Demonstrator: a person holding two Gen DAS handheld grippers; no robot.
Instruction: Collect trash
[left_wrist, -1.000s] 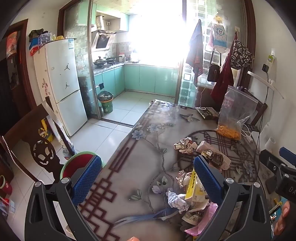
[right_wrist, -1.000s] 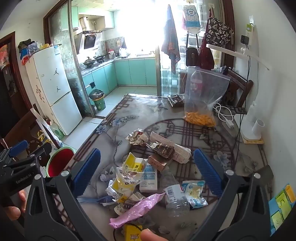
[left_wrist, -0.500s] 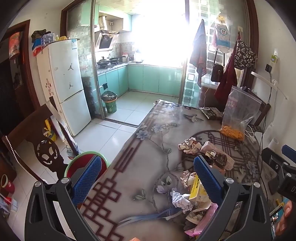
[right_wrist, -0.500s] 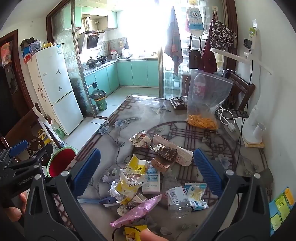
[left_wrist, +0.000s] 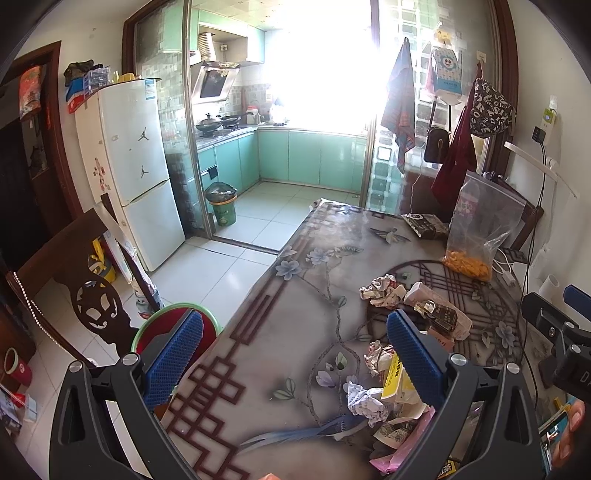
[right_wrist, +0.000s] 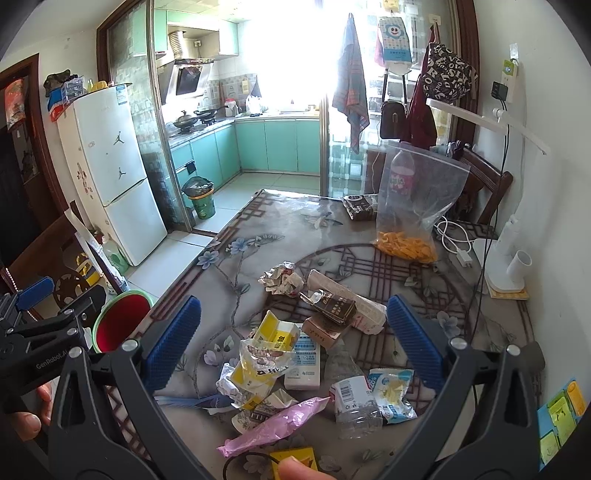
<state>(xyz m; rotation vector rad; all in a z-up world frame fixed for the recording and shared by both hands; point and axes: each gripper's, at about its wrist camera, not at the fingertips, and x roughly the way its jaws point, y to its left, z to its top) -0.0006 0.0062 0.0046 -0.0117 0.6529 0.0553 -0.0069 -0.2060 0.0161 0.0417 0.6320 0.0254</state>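
Both the right gripper (right_wrist: 293, 341) and the left gripper (left_wrist: 295, 350) are spread wide and hold nothing. The trash, a heap of crumpled wrappers and cartons (right_wrist: 280, 354), lies on the flower-patterned table (right_wrist: 236, 258) under the right gripper; drop over one piece, such as the pink plastic wrapper (right_wrist: 275, 424), then carry it to the green-rimmed red bin (right_wrist: 120, 321) just beside the table edge. The bin's base and the heap's near edge are cut off.
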